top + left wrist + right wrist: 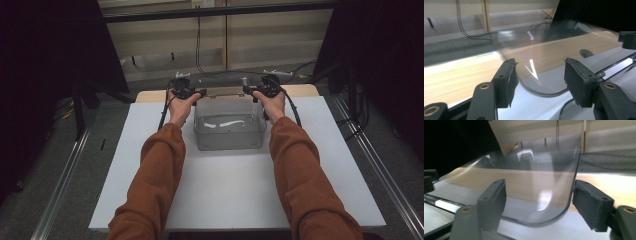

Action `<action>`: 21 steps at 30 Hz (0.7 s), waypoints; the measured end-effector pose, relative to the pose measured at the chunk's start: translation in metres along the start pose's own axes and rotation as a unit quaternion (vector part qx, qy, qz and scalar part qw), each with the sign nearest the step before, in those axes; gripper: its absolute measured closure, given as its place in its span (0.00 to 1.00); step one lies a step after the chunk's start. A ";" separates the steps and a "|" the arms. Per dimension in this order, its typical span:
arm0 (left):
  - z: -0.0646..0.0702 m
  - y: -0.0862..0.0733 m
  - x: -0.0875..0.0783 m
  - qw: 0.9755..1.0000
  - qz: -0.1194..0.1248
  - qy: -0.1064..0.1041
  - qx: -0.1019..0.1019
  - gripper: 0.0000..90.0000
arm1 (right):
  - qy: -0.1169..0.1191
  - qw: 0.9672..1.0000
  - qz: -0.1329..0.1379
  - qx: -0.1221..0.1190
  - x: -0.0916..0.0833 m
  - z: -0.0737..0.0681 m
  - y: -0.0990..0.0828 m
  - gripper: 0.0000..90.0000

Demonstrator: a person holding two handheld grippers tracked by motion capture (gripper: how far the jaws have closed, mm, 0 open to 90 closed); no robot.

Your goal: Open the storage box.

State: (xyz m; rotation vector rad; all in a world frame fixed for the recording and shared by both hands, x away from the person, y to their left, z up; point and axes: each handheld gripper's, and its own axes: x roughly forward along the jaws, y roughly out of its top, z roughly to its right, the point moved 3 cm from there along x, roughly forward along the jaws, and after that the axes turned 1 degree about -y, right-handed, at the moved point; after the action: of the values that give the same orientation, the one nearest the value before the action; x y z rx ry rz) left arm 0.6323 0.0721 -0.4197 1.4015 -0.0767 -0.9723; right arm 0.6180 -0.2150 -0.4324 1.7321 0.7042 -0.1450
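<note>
A clear plastic box [229,131] stands on the white table top [235,190], with white strips lying inside it. Along its far rim a clear lid [224,92] is tilted up, and my two grippers are at its ends. My left gripper [198,94] [540,80] has its jaws apart. The lid's rounded corner [536,75] sits in the gap between them, with neither pad visibly pressing on it. My right gripper [248,90] [539,197] is open too. The other lid corner [554,202] is framed between its pads, and the lid's edge runs close by the right-hand pad [589,202].
A wooden strip [300,90] borders the table's far edge, and cables [200,55] trail on the floor beyond. Metal rails [65,175] run along both sides of the table. The person's forearms in rust sleeves [155,175] reach over the near half of the table.
</note>
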 end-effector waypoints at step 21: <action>0.002 -0.005 -0.022 0.999 0.038 0.014 0.021 0.22 | -0.005 0.997 0.043 -0.056 -0.027 -0.008 0.004 0.17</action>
State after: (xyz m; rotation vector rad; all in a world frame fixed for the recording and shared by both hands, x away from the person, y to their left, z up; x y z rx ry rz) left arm 0.6143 0.0847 -0.4126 1.4405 -0.1291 -0.8919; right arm 0.5956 -0.2181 -0.4143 1.6494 0.6192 -0.0535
